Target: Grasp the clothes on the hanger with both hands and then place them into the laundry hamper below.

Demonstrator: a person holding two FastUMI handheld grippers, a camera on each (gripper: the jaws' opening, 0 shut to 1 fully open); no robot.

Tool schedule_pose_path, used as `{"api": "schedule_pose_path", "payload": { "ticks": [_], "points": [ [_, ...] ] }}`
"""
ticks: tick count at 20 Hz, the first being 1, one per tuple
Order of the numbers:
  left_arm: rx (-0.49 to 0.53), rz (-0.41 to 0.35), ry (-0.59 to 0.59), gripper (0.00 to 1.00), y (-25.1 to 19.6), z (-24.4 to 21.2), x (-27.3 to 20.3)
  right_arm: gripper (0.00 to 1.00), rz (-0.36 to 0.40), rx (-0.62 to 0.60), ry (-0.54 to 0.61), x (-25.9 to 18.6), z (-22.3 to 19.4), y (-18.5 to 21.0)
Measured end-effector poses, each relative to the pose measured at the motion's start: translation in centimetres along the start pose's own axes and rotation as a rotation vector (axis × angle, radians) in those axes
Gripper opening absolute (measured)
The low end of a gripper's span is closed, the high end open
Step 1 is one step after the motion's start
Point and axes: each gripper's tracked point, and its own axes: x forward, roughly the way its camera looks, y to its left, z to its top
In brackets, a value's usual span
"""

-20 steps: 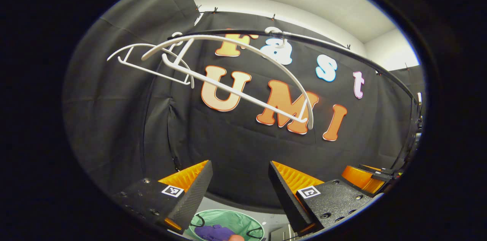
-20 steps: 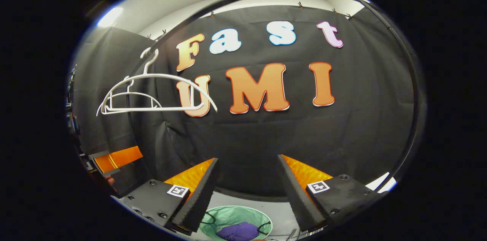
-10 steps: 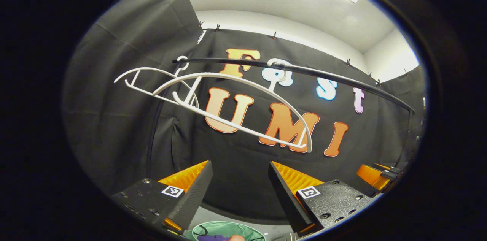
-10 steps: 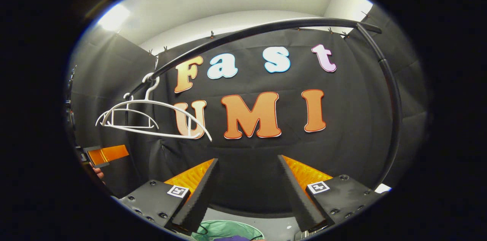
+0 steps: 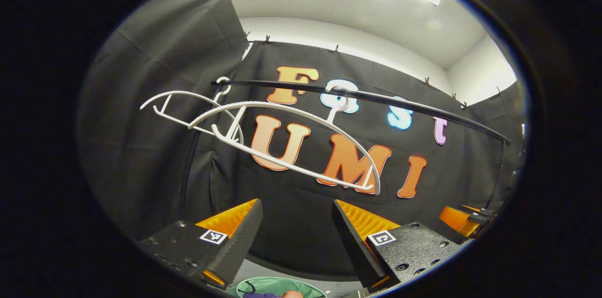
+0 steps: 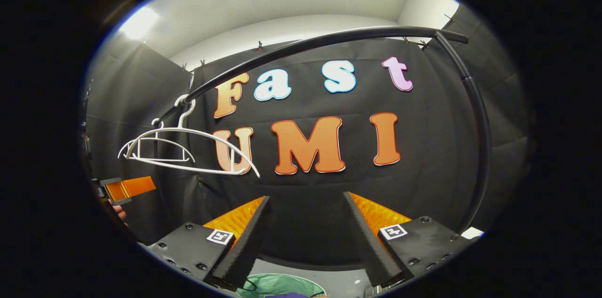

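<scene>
Two bare hangers [image 5: 282, 143] hang on the rail [image 5: 376, 100], and purple clothes [image 6: 291, 295] already lie in the green hamper [image 6: 277, 285] below you. Your left hand-held gripper [image 5: 290, 232] and right hand-held gripper [image 6: 305, 237] both gape empty, so the task looks finished.

No readable words, numbers or brand names on any object.

Only signs: small square black-and-white pattern stickers, coded blocks, no letters or digits.
- Left gripper [image 5: 295, 204], left gripper view: one sticker on left finger block [image 5: 213, 236], one sticker on right finger block [image 5: 381, 238]. Patterns differ.
- Right gripper [image 6: 305, 198], right gripper view: one sticker on left finger block [image 6: 219, 236], one on right finger block [image 6: 393, 231]. Patterns differ.
</scene>
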Motion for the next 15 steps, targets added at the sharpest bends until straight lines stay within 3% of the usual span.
{"api": "schedule_pose_path", "payload": {
  "ticks": [15],
  "points": [
    [0.004,0.012,0.008,0.93,0.18,-0.23,-0.92,0.98,0.006,0.001,0.013,-0.53,-0.61,0.06]
  ]
}}
